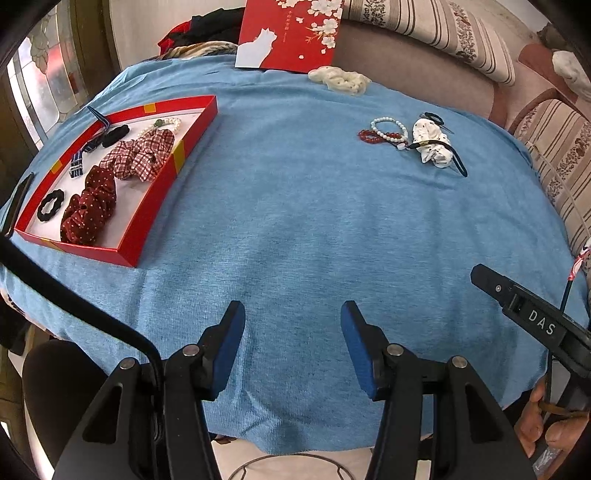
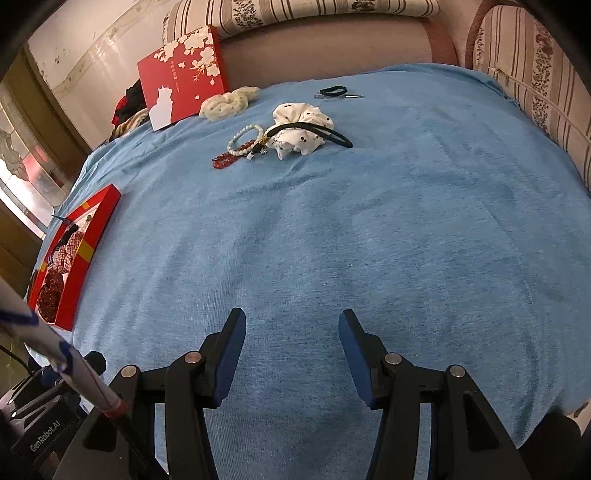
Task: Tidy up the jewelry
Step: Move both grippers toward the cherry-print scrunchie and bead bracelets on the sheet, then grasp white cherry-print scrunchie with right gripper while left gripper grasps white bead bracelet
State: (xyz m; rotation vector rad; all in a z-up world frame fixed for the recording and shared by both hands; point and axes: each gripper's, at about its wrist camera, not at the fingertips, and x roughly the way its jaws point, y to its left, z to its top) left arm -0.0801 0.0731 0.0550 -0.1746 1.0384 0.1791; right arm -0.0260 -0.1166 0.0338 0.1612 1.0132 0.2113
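Observation:
A red box tray (image 1: 155,218) lies at the left of the blue cloth and holds a checked scrunchie (image 1: 142,155), a dotted dark red scrunchie (image 1: 90,210), black hair ties, a striped band and a pearl bracelet (image 1: 166,123). At the far right lie a white dotted scrunchie (image 1: 434,142), a black hair band (image 1: 456,157), a white bead bracelet (image 1: 389,127) and a red bead bracelet (image 1: 369,137). My left gripper (image 1: 293,317) is open and empty over the near cloth. My right gripper (image 2: 292,326) is open and empty, far short of the white scrunchie (image 2: 301,129). The tray (image 2: 79,258) is on its left.
The red box lid (image 1: 291,33) with white blossoms leans at the back, with a cream scrunchie (image 1: 340,79) beside it. A small black tie and a clip (image 2: 338,92) lie farther back. A striped sofa (image 2: 535,74) borders the cloth behind and to the right.

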